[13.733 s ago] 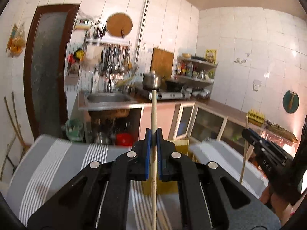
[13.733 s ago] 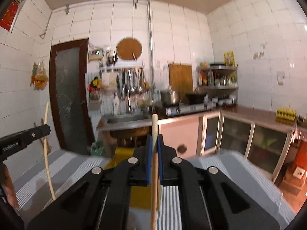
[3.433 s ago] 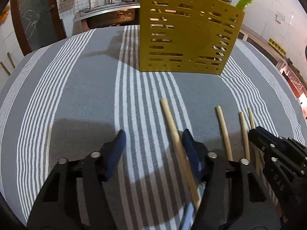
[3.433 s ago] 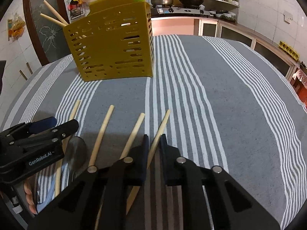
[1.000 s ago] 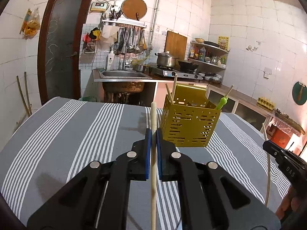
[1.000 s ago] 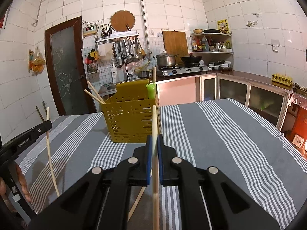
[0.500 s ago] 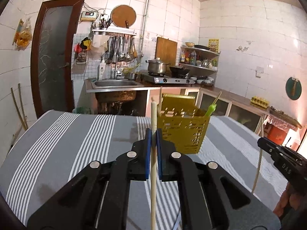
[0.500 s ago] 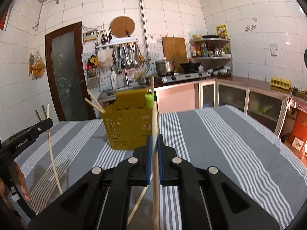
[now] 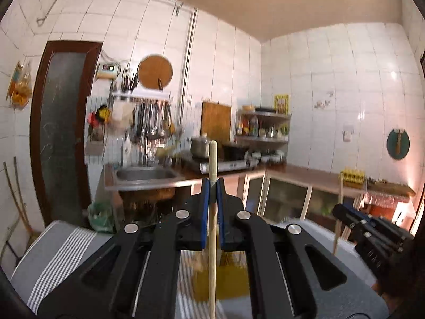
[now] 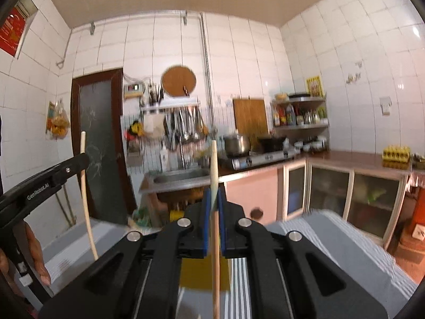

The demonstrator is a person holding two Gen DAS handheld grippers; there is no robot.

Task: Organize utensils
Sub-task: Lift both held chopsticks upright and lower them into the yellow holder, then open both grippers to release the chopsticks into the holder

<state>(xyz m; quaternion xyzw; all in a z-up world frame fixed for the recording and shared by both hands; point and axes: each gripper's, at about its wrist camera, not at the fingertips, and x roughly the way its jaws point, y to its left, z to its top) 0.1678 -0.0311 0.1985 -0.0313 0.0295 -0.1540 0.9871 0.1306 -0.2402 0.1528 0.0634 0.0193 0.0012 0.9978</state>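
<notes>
In the left wrist view, the left hand-held gripper [image 9: 212,188] sits at the centre of the frame with its blue pads clamped tight on a wooden chopstick [image 9: 212,212]. The stick stands upright, its rounded tip rising above the pads in front of the stove and its lower length running down to the bottom edge of the frame. Behind and below the black jaw arms lies the yellow utensil basket [image 9: 233,279], blurred, low in the centre, standing on the grey striped cloth [image 9: 66,247] that covers the counter. At the right edge the right hand-held gripper [image 9: 342,212] enters, with thin pale sticks showing just at its tip (too blurred to count).

In the right wrist view, the right hand-held gripper [image 10: 213,199] fills the lower centre, pads closed on a second chopstick [image 10: 215,226], also near upright, leaning slightly with its top to the left. The yellow utensil basket [image 10: 191,273] shows only as a yellow patch low in the centre, mostly hidden by the jaw arms, with the striped cloth [image 10: 332,234] around it. At the left edge the left hand-held gripper [image 10: 82,159] holds its long pale chopstick [image 10: 86,199], which hangs down from the tip, and part of the person's hand [image 10: 34,252] grips the handle in the lower left corner.

The far background in both views shows a sink [image 9: 146,174], hanging ladles and a pot [image 10: 236,143] on the stove.
</notes>
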